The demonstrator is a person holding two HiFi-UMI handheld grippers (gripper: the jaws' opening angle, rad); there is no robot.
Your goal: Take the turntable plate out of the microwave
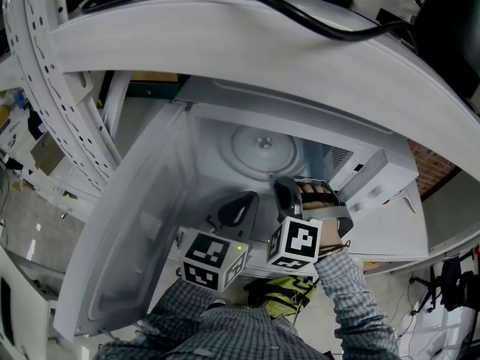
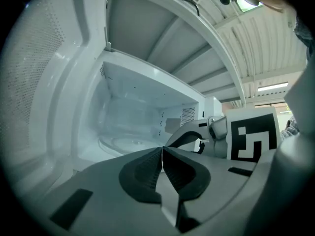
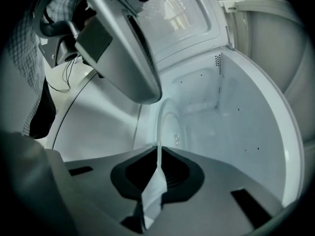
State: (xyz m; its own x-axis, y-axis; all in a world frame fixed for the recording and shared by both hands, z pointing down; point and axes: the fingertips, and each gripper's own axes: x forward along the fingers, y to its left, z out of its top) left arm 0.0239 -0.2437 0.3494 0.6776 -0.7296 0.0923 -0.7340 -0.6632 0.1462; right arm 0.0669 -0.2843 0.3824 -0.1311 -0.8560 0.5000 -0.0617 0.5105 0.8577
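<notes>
The turntable plate is a round disc of clear glass with a raised ring and a small hub at its centre. It sits inside the microwave cavity, directly ahead of the right gripper. Its near rim passes between that gripper's jaws.

In the right gripper view, the right gripper is clenched on the plate. The thin glass edge is pinched between the two dark pads.

The left gripper is just beside the right one, on its left, at the cavity opening. In the left gripper view, the left gripper has its jaws pressed together with nothing between them. The plate lies ahead of it, and the right gripper is ahead to its right.

The door stands open, left of both grippers. White cavity walls flank the plate on both sides.
</notes>
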